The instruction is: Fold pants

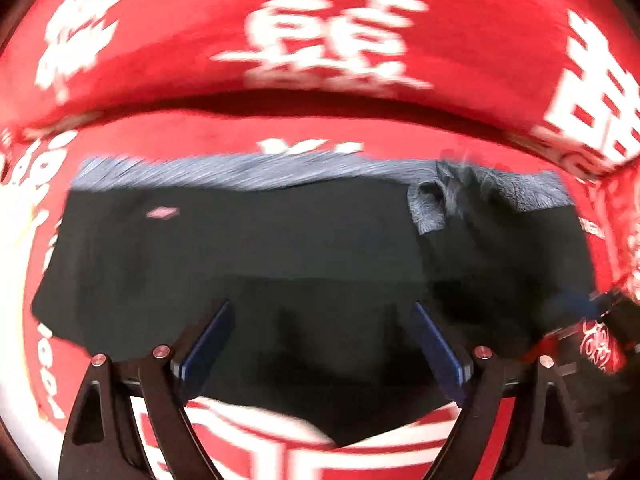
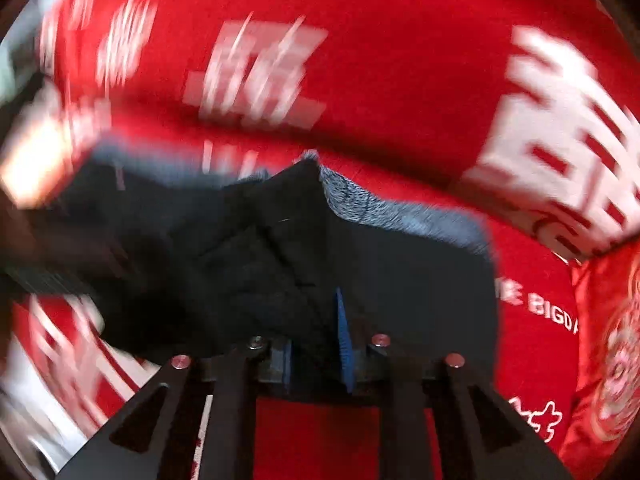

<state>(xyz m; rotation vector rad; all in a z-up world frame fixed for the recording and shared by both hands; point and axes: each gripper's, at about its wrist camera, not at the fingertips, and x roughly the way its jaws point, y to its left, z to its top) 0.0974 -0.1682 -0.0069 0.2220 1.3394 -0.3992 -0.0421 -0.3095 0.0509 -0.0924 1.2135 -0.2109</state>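
From the left wrist, the left gripper point(image 1: 322, 320) hovered with fingers spread wide over the dark pants point(image 1: 260, 248), which lay on the red printed bedspread point(image 1: 180, 32). From the right wrist, the right gripper point(image 2: 314, 328) pinched a bunched fold of them. That thick bunch could slip loose and spoil the fold.

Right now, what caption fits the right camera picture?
Right gripper pinching dark pants over a red printed cloth.
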